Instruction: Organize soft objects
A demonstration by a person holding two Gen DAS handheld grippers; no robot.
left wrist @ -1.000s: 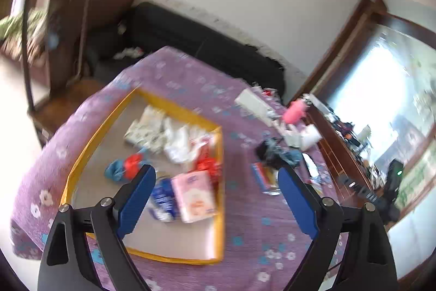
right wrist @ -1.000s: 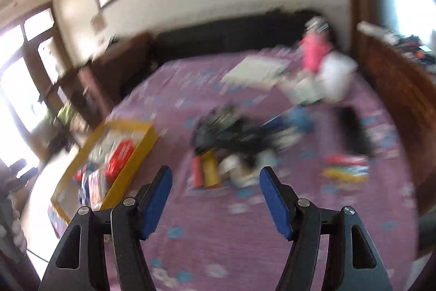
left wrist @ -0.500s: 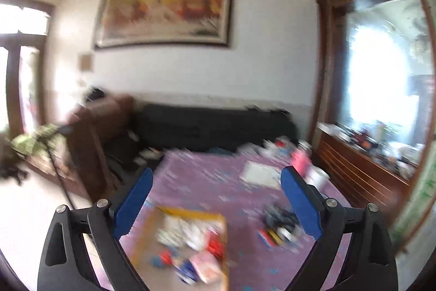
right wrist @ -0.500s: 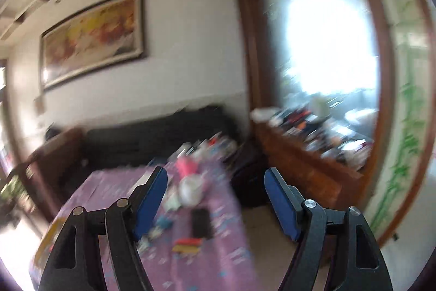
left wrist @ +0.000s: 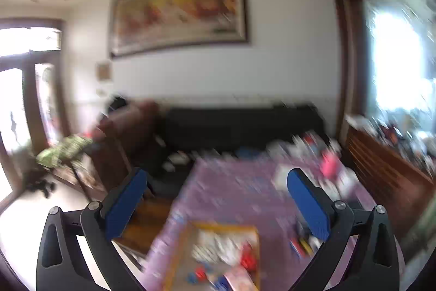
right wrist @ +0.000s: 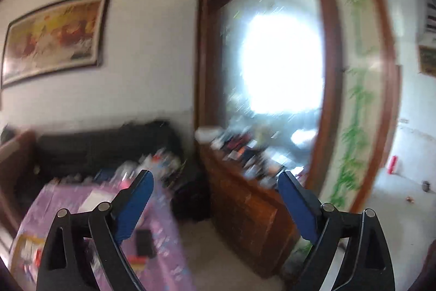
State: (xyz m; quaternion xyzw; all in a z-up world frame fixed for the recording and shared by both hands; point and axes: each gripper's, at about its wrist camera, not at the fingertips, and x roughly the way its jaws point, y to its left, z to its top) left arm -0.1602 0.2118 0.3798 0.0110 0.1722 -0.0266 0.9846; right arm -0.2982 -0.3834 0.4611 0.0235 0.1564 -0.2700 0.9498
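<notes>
Apparently below hand-held gripper (left wrist: 216, 177): tray (left wrist: 174, 258).

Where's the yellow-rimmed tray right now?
In the left wrist view the yellow-rimmed tray lies at the bottom centre on the purple tablecloth, near its left edge. In the right wrist view it sits at bottom left.

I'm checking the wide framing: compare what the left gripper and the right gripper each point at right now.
The left gripper points over the purple table, with the yellow tray of soft items low in view; the right gripper points past the table's end at a wooden cabinet and bright window. Both have blue pads, jaws opening, nothing between them.
</notes>
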